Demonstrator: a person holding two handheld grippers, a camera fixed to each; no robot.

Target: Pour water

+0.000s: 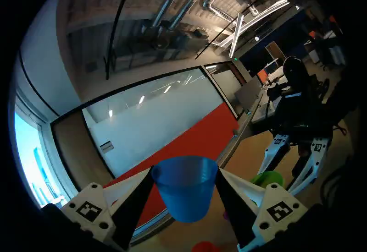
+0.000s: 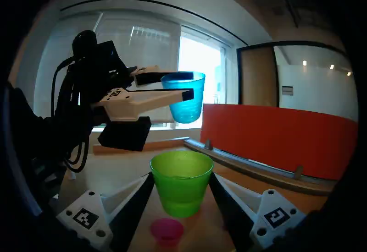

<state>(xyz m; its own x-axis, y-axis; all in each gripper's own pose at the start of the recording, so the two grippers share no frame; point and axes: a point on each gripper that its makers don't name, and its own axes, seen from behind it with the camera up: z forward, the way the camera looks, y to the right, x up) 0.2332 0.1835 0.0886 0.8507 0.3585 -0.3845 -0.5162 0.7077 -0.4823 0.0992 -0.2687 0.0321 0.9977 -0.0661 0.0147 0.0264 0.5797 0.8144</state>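
Observation:
My left gripper (image 1: 184,189) is shut on a blue plastic cup (image 1: 185,187), held upright and raised in the air. In the right gripper view that same blue cup (image 2: 185,95) hangs high between the left gripper's white fingers (image 2: 151,97), above and behind the green cup. My right gripper (image 2: 181,190) is shut on a translucent green cup (image 2: 181,185), upright just over the wooden table (image 2: 220,229). The left gripper view catches the green cup (image 1: 267,178) lower right, between the right gripper's white fingers (image 1: 274,153).
A small pink cup (image 2: 167,230) stands on the table just below the green cup. A red partition (image 2: 280,137) with a grey rail runs along the table's far edge. Windows and a glass wall lie behind.

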